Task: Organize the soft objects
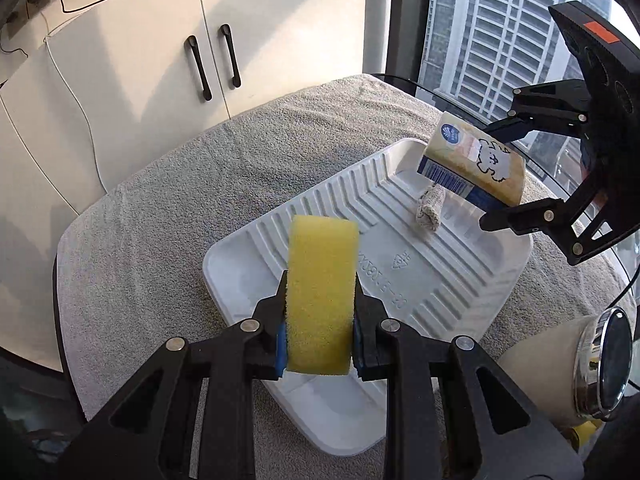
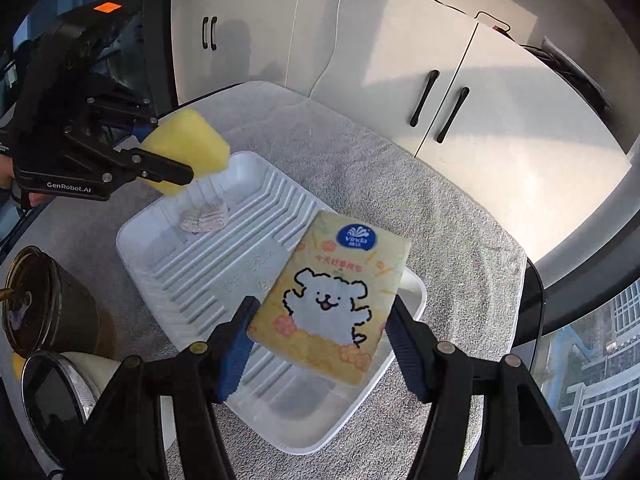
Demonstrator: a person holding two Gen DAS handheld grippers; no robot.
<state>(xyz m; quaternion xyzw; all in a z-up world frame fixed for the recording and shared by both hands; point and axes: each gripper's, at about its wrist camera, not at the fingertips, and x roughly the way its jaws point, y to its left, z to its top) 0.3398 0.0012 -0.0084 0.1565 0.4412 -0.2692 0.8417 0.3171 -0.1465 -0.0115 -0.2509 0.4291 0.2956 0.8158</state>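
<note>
My left gripper [image 1: 320,312] is shut on a yellow sponge [image 1: 322,292] and holds it above the near edge of a white ribbed tray [image 1: 440,280]. My right gripper [image 2: 320,340] is shut on a yellow tissue pack [image 2: 332,300] with a white dog drawing, held above the tray [image 2: 200,264]. A small rolled grey cloth [image 1: 430,208] lies in the tray. In the right wrist view the cloth [image 2: 204,216] lies under the left gripper [image 2: 188,160] and its sponge [image 2: 188,148]. In the left wrist view the right gripper [image 1: 492,176] holds the pack [image 1: 472,160] over the tray's far corner.
The tray rests on a grey towel [image 1: 200,184] over a dark round table. A brown cup [image 2: 48,308] and a chrome-rimmed round object [image 2: 60,404] stand beside the tray. White cabinets [image 1: 160,60] and a window [image 1: 500,32] lie behind.
</note>
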